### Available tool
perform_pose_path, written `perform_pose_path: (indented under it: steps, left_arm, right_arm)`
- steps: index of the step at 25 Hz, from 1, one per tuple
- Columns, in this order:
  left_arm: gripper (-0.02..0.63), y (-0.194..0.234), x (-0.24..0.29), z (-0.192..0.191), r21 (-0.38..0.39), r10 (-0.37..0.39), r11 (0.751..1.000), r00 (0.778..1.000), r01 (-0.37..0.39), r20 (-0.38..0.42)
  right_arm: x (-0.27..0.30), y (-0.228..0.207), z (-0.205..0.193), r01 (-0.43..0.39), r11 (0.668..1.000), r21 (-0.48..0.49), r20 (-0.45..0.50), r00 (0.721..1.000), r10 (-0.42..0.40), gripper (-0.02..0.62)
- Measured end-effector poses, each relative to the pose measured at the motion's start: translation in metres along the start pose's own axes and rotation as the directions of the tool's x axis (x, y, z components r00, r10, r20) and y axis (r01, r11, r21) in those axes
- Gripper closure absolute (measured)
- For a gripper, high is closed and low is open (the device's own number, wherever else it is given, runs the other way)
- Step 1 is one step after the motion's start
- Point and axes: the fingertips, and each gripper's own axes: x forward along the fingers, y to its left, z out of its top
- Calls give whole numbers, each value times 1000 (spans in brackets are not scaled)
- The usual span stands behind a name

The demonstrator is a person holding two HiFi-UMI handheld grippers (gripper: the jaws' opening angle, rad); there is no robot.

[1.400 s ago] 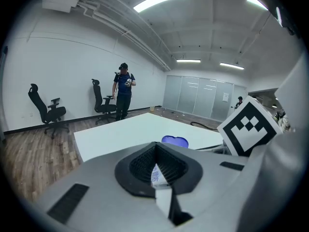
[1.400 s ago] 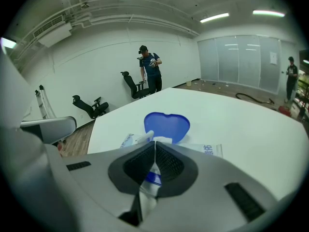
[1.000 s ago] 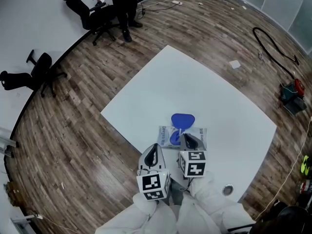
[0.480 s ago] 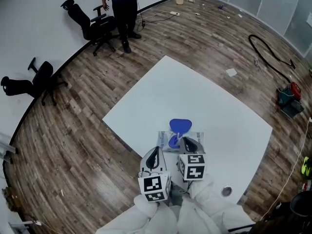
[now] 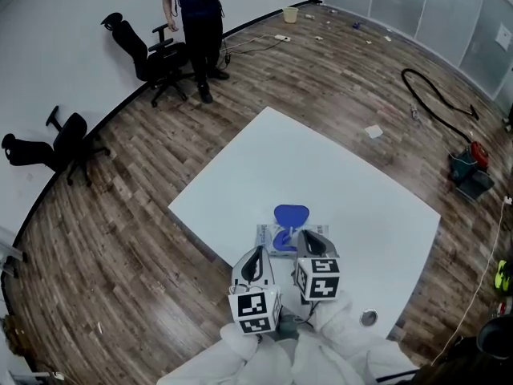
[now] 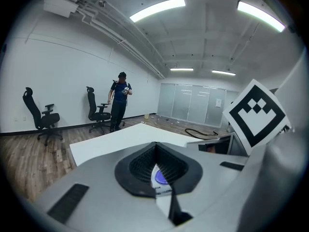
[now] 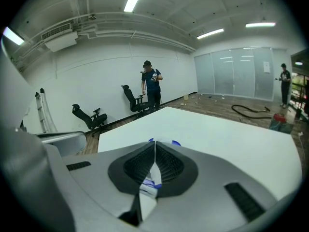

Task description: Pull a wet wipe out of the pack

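Observation:
A wet wipe pack [image 5: 272, 237] lies flat near the front of the white table [image 5: 321, 159], its blue lid [image 5: 290, 213] flipped open. My right gripper [image 5: 309, 233] hangs over the pack's right end, jaws shut, with no wipe showing between the tips. My left gripper [image 5: 257, 251] is just in front of the pack's near left corner, also shut. In the left gripper view the gripper [image 6: 155, 144] shows the pack's label [image 6: 159, 178] through the gap behind its tips. In the right gripper view the gripper [image 7: 155, 142] has the pack [image 7: 149, 182] below and the lid [image 7: 175, 143] just beyond.
A small round metal object [image 5: 368, 318] sits by the table's near right edge. A person [image 5: 196, 14] stands at the far wall beside an office chair [image 5: 152, 46]; another chair [image 5: 48, 139] stands left. A black cable [image 5: 437, 103] and red gear [image 5: 469, 163] lie on the floor.
The head view has tilted up toward the room. Both grippers have lifted slightly and stay shut close to the pack, which lies where it was.

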Motion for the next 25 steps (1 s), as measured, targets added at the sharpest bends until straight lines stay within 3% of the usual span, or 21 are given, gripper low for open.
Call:
perform_pose_path:
  steps: [14, 25]
  left_arm:
    - [609, -34, 3, 9, 18, -62, 998, 998, 62, 27]
    - [609, -53, -2, 4, 5, -85, 996, 996, 85, 20]
  right_arm:
    - [-39, -11, 15, 2, 1000, 32, 72, 997, -4, 578]
    - [-80, -38, -2, 51, 997, 57, 80, 995, -55, 578]
